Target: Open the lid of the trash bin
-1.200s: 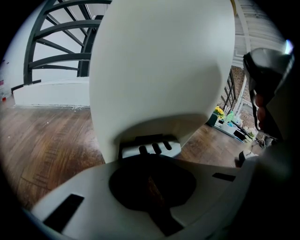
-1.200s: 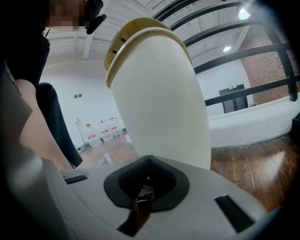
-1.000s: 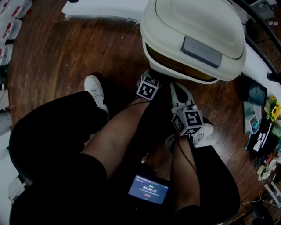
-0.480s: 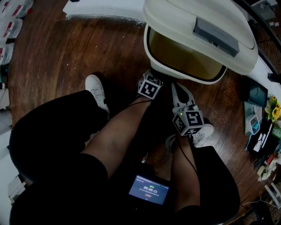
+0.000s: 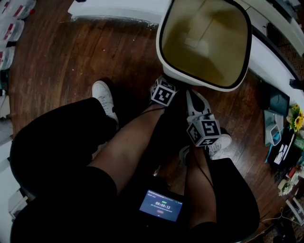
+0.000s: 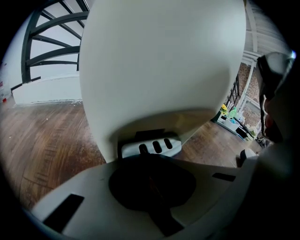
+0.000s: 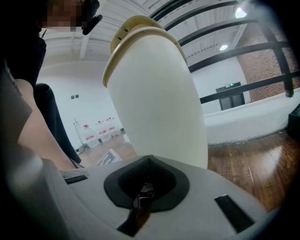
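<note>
- Shoe (image 5: pixel 103 97), white, planted on the wooden floor (image 5: pixel 71 61) left of the bin's foot. The person sits low with knees either side of the work, presumably to reach the base.
- Left gripper (image 6: pixel 149 171): claw closed, nothing between the jaws. Its tip sits at the pedal (image 6: pixel 151 146), a pale bar with three slots at the bin's base. Judged to be pressing down on it, since closed jaws make a stiffer pusher than spread ones.
- Trash bin (image 5: pixel 164 61), cream, stands toward the floor's far edge beside a white ledge (image 5: pixel 109 10). The lid (image 7: pixel 140 22) appears raised, and the head view looks straight into the tan interior. A pale patch lies at the bottom; cannot tell what it is. The task looks done, so long as the pedal is held down.
- Right gripper (image 7: pixel 144 190): claw closed and empty. It is parked low beside the bin's right flank, just clear of the wall. It seems to have no job here and is kept out of the way.
- Small lit screen (image 5: pixel 160 205) at the person's lap.
- Floor's right edge: shelf clutter and yellow flowers (image 5: pixel 297 118), well apart from the bin. Nothing visible blocks the lid.
</note>
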`<control>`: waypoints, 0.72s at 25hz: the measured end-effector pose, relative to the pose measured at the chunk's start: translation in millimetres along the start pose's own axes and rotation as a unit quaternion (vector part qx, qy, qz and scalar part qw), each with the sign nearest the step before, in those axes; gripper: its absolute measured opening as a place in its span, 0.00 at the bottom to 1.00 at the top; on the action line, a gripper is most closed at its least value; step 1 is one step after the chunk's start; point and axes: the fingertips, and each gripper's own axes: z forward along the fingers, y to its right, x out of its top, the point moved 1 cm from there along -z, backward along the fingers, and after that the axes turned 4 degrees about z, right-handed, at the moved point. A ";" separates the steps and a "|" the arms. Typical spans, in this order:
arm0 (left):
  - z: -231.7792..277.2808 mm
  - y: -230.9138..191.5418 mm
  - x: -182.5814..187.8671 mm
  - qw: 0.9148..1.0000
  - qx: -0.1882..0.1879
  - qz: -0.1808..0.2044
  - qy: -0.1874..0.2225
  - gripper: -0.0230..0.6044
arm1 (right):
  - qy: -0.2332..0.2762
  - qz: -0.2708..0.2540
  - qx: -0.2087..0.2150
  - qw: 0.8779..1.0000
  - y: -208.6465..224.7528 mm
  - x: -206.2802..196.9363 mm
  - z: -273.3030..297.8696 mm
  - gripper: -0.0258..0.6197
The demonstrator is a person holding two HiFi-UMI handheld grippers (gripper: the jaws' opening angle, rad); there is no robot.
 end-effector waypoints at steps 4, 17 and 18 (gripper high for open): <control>5.6 -1.3 -4.5 1.000 0.004 0.005 -0.015 0.07 | -0.002 0.000 -0.001 1.000 -0.2 -1.9 -0.9 0.05; 8.4 1.5 -8.4 0.999 0.010 0.017 -0.030 0.07 | 0.001 0.004 -0.009 1.000 3.5 -0.5 -4.3 0.05; 8.4 1.3 -8.7 0.999 0.011 0.018 -0.030 0.07 | 0.001 0.004 -0.009 1.000 3.5 -1.2 -4.5 0.05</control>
